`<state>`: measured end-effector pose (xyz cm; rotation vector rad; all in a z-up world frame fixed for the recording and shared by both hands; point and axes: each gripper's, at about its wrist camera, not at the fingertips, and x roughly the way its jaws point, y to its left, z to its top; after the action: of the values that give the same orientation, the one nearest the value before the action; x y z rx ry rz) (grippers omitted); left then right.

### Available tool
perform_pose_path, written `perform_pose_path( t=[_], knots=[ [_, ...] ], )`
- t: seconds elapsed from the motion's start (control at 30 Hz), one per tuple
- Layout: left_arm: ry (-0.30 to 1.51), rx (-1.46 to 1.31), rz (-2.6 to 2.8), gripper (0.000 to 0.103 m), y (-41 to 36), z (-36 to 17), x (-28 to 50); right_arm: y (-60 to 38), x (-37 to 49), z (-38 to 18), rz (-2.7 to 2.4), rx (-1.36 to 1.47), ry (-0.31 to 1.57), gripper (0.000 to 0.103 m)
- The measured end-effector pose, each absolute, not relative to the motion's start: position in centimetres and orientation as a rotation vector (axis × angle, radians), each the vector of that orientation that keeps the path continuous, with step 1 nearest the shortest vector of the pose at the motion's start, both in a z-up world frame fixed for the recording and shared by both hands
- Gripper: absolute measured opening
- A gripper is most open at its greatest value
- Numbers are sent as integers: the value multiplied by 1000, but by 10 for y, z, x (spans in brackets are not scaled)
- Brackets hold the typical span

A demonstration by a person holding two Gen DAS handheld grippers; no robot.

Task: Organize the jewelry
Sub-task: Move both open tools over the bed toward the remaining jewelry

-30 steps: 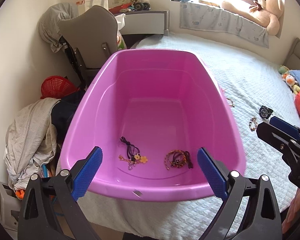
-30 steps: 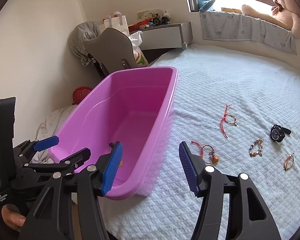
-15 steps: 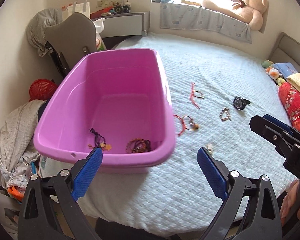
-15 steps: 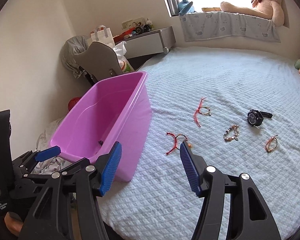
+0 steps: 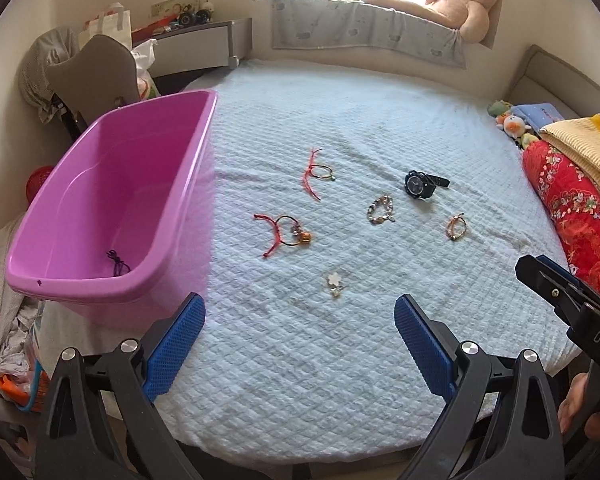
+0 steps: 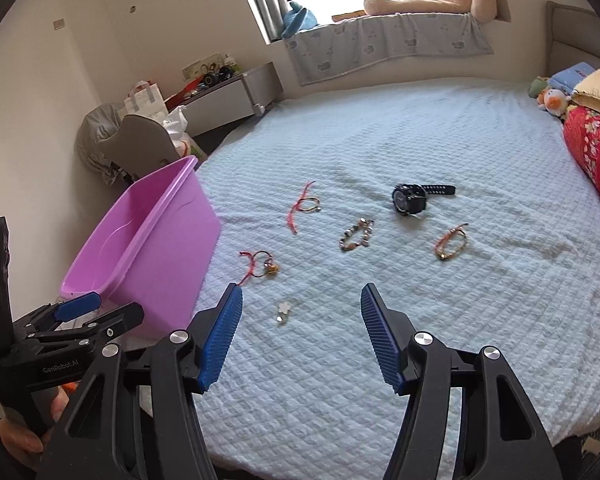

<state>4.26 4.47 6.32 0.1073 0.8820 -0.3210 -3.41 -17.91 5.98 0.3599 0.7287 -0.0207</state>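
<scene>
Two hand-held claws hover above a bed [image 5: 340, 360] covered in a pale blue quilted spread. The left claw [image 5: 300, 336] has its blue pads spread wide with nothing between them, and the right claw [image 6: 300, 332] is likewise spread and empty.

A pink plastic tub [image 5: 100, 200] sits at the left edge of the bed, and a dark cord bracelet [image 5: 117, 261] lies on its floor near the close end wall.

The rest of the jewelry lies loose on the bedspread to the right of the tub. Nearest the tub is a red string bracelet with a gold charm [image 5: 286, 232]. Beyond it, farther from the claws, lies a second red string bracelet [image 5: 318, 172]. Right of these are a beaded bracelet [image 5: 380, 210], a black wristwatch [image 5: 420, 184] and, farthest from the tub, a small orange bracelet [image 5: 456, 227]. A small white flower charm [image 5: 335, 282] lies closest to the claws, in front of the left claw's open gap.

A teddy bear [image 5: 452, 0] sits on the window ledge beyond the tub.
</scene>
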Motion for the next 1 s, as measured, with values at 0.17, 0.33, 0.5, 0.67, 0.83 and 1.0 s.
perform_pose_path(
  t=[0.17, 0.33, 0.5, 0.67, 0.83, 1.0],
  knots=[
    [901, 86, -331, 94, 10, 49, 38, -222, -53, 43, -77, 403, 734, 59],
    [907, 73, -303, 94, -13, 32, 38, -251, -62, 28, -113, 424, 737, 59],
    [928, 54, -253, 94, -21, 8, 46, -270, -64, 5, -142, 427, 777, 59],
    [962, 40, -184, 94, -17, -19, 54, -282, -57, -19, -163, 431, 822, 59],
    [977, 40, -101, 94, -6, -39, 62, -287, -46, -38, -174, 431, 856, 59],
    [1006, 0, -38, 94, 7, -57, 69, -289, -32, -52, -171, 421, 886, 59]
  ],
)
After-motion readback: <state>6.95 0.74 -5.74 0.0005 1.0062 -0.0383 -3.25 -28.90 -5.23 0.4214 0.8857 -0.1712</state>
